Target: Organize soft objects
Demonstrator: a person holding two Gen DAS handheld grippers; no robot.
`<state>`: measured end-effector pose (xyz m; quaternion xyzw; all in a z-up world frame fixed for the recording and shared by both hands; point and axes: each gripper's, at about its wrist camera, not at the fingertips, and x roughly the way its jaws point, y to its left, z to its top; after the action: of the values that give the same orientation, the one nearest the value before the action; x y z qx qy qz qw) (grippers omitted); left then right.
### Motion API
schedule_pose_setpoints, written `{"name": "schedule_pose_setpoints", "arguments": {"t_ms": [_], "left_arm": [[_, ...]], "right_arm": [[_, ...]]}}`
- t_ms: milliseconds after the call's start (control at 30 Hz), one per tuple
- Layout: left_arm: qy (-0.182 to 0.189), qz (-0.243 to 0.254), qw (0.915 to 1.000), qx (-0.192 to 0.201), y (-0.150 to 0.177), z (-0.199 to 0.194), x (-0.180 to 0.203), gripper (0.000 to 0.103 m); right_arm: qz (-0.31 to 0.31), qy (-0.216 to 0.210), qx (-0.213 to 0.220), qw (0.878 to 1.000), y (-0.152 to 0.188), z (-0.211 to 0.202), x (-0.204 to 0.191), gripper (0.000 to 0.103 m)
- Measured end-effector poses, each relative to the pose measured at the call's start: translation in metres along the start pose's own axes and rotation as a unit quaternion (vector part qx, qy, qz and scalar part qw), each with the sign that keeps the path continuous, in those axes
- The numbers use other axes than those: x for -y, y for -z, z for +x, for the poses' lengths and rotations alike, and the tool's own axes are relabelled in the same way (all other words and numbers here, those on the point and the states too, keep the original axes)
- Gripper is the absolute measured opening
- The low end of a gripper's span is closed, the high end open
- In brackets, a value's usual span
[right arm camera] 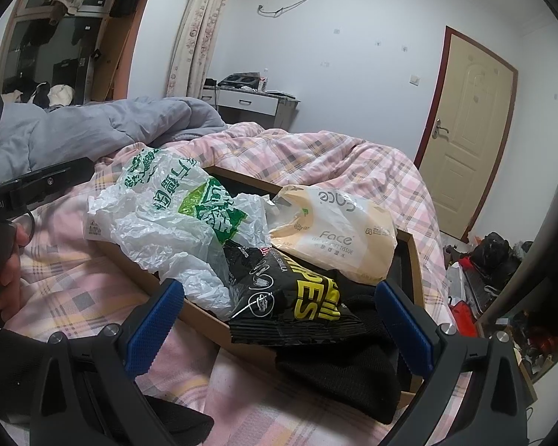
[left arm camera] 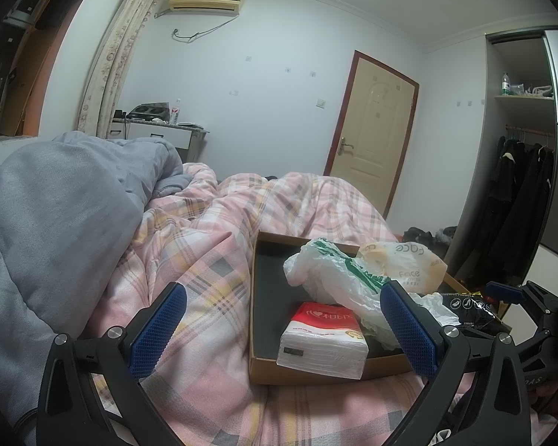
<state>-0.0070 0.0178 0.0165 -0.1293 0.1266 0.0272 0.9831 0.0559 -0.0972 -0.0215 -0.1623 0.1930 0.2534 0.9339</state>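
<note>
Four soft packs sit in cardboard tray (left arm camera: 258, 334) on pink plaid quilt (left arm camera: 204, 260): red tissue pack (left arm camera: 321, 338), crumpled white-green plastic bag (right arm camera: 175, 215), beige Face tissue pack (right arm camera: 338, 238), black wipes pack (right arm camera: 294, 304). Black knit cloth (right arm camera: 346, 368) lies under the wipes. Grey duvet (left arm camera: 55, 204) bunched left. Left tongs (left arm camera: 282, 330) apart, empty; right tongs (right arm camera: 279, 327) apart, empty, straddling the wipes.

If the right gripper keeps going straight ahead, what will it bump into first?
Most likely the black wipes pack, lying in the box right between the open right gripper fingers. Depth is hard to judge.
</note>
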Motion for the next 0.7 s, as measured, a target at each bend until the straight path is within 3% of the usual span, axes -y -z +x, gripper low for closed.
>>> {"name": "schedule_pose_setpoints", "arguments": {"t_ms": [700], "left_arm": [[0.0, 0.0, 1.0, 0.0, 0.0004, -0.0002, -0.0012, 0.103]], "right_arm": [[0.0, 0.0, 0.0, 1.0, 0.0002, 0.0001, -0.0003, 0.102]]}}
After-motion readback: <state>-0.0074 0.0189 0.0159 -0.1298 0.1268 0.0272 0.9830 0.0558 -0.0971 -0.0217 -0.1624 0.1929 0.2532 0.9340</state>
